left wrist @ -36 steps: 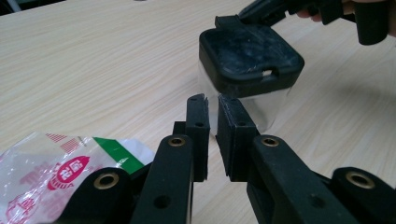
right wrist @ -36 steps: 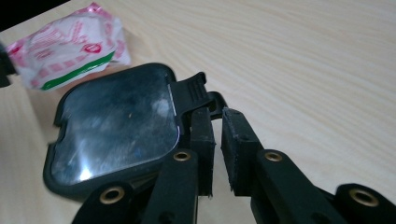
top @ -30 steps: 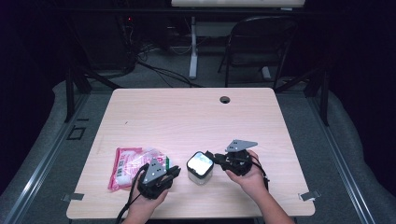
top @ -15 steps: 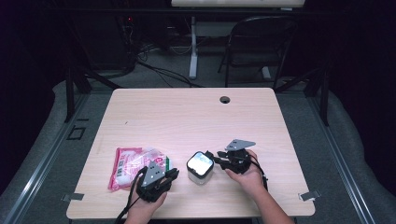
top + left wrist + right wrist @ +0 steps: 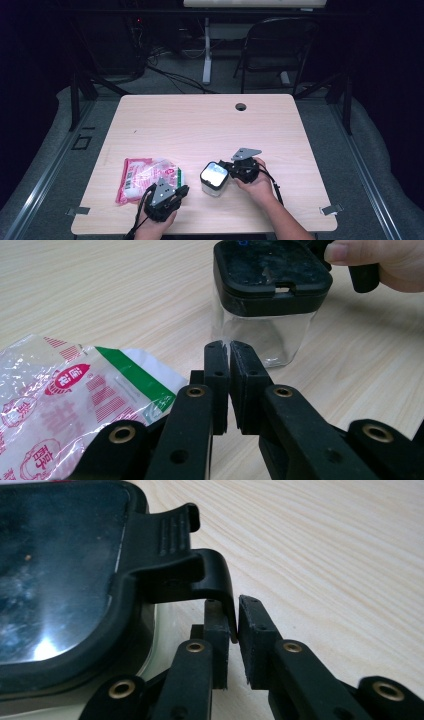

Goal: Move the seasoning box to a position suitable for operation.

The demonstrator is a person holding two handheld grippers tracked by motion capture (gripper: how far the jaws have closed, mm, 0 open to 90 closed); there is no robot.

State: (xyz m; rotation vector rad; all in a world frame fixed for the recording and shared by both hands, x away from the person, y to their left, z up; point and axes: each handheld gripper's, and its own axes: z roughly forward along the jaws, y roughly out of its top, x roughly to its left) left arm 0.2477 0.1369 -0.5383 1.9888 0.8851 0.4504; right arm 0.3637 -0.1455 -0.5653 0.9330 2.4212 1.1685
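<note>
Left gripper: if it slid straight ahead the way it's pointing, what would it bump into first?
Probably the clear jar with the black lid. It stands right beyond the left gripper, though the gap is hard to judge.

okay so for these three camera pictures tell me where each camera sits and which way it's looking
High view: above the person's side, looking forward and down on the table; both forearms, left gripper, right gripper.
Left gripper view: rides the left gripper, looking low across the table at the jar and snack bag; its shut jaws.
Right gripper view: rides the right gripper, close against the jar's lid latch.
All three views share the jar.
</note>
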